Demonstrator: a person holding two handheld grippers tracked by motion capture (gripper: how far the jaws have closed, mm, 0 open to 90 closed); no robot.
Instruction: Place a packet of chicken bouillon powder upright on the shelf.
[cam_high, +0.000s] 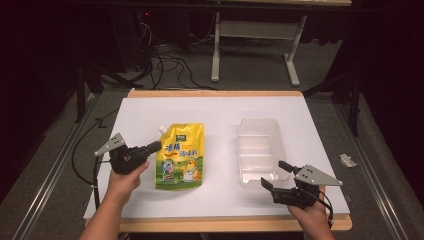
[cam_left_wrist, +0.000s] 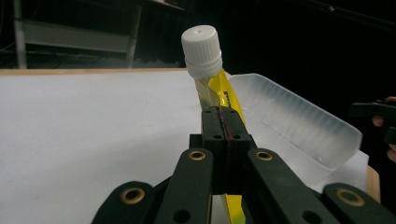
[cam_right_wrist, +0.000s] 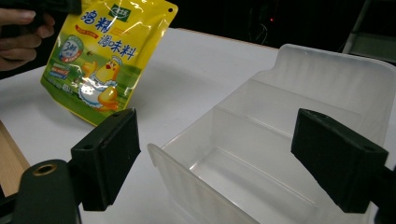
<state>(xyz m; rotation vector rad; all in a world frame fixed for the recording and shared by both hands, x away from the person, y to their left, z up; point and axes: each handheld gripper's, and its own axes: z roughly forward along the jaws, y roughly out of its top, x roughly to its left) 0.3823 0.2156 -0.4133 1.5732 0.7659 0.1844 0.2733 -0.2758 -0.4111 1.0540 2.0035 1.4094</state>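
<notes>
A yellow spouted pouch (cam_high: 181, 156) with a white cap (cam_left_wrist: 201, 44) and a cartoon chick print rests left of centre on the white table (cam_high: 210, 107). My left gripper (cam_high: 155, 146) is shut on the pouch's left edge, just below the spout (cam_left_wrist: 225, 126). In the right gripper view the pouch (cam_right_wrist: 102, 60) stands tilted, its lower edge on the table. A clear plastic container (cam_high: 260, 147) with inner dividers lies at centre right. My right gripper (cam_high: 274, 174) is open at the container's near end, its jaws wide on either side of the near wall (cam_right_wrist: 224, 158), touching nothing.
The table has a wooden rim (cam_high: 225, 224) along its near edge. Beyond the far edge stand a white metal frame (cam_high: 255, 30) and loose cables (cam_high: 165, 60) on the carpet. A scrap of paper (cam_high: 347, 160) lies on the floor at right.
</notes>
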